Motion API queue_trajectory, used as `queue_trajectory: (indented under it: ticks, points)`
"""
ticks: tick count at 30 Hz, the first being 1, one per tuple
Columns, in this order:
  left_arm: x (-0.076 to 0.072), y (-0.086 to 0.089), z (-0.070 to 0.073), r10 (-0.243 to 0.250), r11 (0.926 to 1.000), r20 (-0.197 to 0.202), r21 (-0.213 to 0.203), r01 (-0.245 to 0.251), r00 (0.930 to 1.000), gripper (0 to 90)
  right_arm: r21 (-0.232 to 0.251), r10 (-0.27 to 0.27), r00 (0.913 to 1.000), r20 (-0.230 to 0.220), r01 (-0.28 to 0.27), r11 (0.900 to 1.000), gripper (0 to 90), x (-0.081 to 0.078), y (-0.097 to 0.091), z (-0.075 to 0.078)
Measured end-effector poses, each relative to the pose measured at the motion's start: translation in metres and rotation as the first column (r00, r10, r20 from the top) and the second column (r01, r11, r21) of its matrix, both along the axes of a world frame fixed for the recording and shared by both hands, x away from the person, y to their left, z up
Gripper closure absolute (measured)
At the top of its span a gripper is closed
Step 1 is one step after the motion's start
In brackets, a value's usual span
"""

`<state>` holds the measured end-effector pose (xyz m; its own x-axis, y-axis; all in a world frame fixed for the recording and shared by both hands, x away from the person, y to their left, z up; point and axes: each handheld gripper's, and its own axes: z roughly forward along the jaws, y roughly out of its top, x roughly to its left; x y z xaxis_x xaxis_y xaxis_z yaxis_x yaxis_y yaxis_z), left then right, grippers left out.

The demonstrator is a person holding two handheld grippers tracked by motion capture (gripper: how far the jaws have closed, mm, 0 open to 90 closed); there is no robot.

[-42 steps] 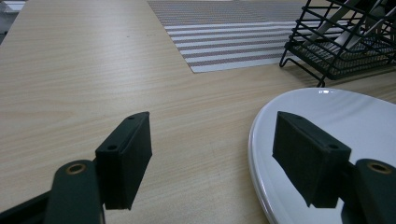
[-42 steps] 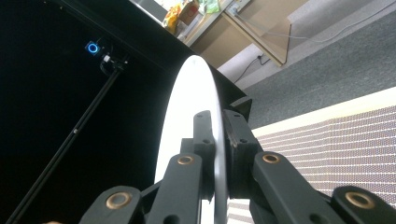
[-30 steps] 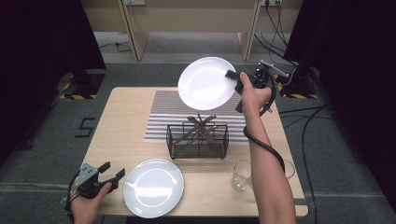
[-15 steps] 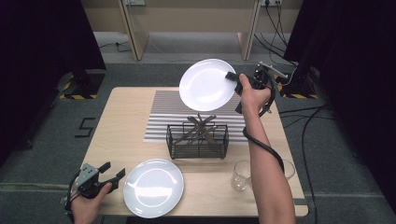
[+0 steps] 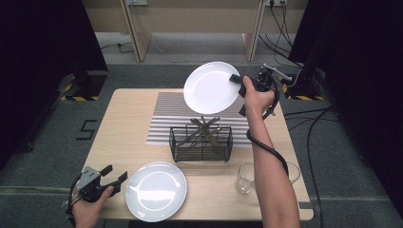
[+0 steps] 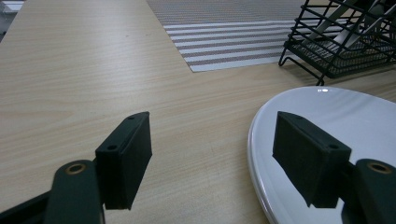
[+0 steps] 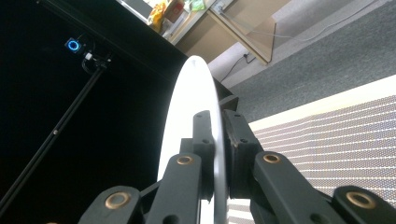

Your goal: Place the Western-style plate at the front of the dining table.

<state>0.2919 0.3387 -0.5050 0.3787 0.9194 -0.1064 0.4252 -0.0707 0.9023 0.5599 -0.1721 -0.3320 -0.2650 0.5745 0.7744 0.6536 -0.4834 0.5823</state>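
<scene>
my right gripper (image 5: 236, 79) is clamped on the rim of a white plate (image 5: 211, 87), held tilted in the air over the far end of the striped mat (image 5: 164, 114). my left gripper (image 5: 114, 176) gapes, holding nothing, just left of the second plate (image 5: 156, 191) lying flat near me. a wire rack (image 5: 201, 142) stands between them.

A lab or test room — black curtains (image 5: 43, 42) hang at the sides, cables (image 5: 328, 123) cross the grey floor (image 5: 43, 137), and a camera (image 7: 73, 45) sits on a stand.
</scene>
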Motion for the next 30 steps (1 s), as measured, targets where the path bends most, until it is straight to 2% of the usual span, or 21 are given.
queue_trajectory:
  ticks: [30]
  points:
    - [0.0,-0.001,-0.001,-0.002,1.0,0.001,0.001,0.002,1.0,27.8,-0.031,-0.004,0.9996,-0.028,0.003,0.9995,84.4,0.004,0.001,-0.012]
